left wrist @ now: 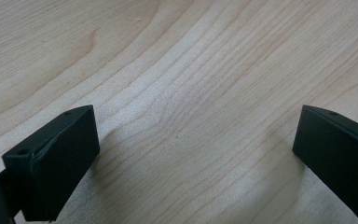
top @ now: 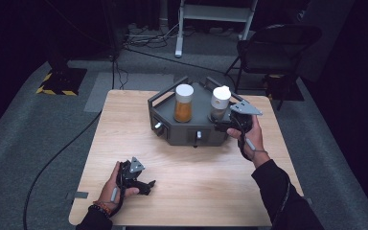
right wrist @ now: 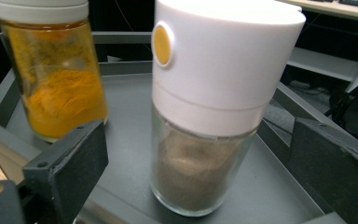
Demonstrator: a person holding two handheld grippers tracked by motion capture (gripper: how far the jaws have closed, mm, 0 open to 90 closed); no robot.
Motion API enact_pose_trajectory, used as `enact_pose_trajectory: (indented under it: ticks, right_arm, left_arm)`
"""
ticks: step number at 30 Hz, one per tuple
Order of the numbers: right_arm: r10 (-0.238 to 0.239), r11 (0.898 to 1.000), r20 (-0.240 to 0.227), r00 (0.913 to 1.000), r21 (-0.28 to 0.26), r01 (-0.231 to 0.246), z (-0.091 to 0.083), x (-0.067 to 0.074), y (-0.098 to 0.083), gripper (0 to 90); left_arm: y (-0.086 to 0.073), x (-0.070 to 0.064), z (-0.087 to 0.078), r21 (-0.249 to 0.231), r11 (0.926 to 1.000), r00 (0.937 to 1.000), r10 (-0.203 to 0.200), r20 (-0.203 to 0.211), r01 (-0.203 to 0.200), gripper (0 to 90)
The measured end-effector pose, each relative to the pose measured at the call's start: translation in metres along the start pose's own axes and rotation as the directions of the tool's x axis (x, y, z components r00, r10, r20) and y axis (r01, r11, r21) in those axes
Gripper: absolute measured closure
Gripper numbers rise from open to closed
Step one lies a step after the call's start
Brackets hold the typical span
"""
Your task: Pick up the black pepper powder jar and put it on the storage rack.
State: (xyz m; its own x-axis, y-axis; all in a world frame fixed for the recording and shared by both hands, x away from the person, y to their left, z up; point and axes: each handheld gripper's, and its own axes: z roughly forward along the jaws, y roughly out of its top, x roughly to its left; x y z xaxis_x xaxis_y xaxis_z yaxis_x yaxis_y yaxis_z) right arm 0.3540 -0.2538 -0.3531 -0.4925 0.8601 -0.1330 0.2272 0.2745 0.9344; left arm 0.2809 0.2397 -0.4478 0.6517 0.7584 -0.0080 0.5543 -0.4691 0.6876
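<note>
High view: right gripper (top: 224, 125) at the near right edge of a dark grey tray (top: 196, 136), just beside a white-capped shaker (top: 219, 103); orange spice jar (top: 183, 103) farther left on the tray. Left gripper (top: 146, 186) resting on the wooden table (top: 187, 182), well apart.

Left gripper view: jaws spread wide over bare wood.

Right gripper view: jaws spread, shaker of brown powder (right wrist: 214, 107) standing upright between them, untouched; jar of orange powder (right wrist: 51, 70) beyond the left jaw.

The left claw (top: 146, 186) lies low near the front left corner of the counter (top: 196, 191), held in the left hand (top: 117, 184), its jaws spread wide with bare wood between them. The right claw (top: 223, 125) sits toward the counter's right edge, gripped by the right hand (top: 247, 134), forearm in a dark sleeve reaching up from the front edge. Its jaws stand wide apart, pressing on nothing.
</note>
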Motion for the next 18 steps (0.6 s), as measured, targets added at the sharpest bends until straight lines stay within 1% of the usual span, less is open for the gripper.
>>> enact_pose_trajectory:
  ticks: [7,10,16,18]
  right_arm:
    - [-0.041,0.999,0.000,0.9991,-0.013,0.041,-0.011,0.004,-0.010,4.6]
    - [-0.066,0.998,0.007,0.9978,-0.015,0.066,-0.014,0.008,-0.014,3.2]
    - [-0.090,0.996,0.011,0.9959,-0.021,0.090,-0.021,0.014,-0.022,3.2]
    - [-0.106,0.994,0.009,0.9943,-0.021,0.106,-0.023,0.015,-0.025,3.1]
  left_arm:
    - [0.000,0.000,0.000,0.000,1.0000,1.0000,0.000,0.000,0.000,0.4]
    - [0.000,0.000,0.000,0.000,1.0000,1.0000,0.000,0.000,0.000,0.4]
    - [0.000,0.000,0.000,0.000,1.0000,1.0000,0.000,0.000,0.000,0.4]
    - [0.000,0.000,0.000,0.000,1.0000,1.0000,0.000,0.000,0.000,0.4]
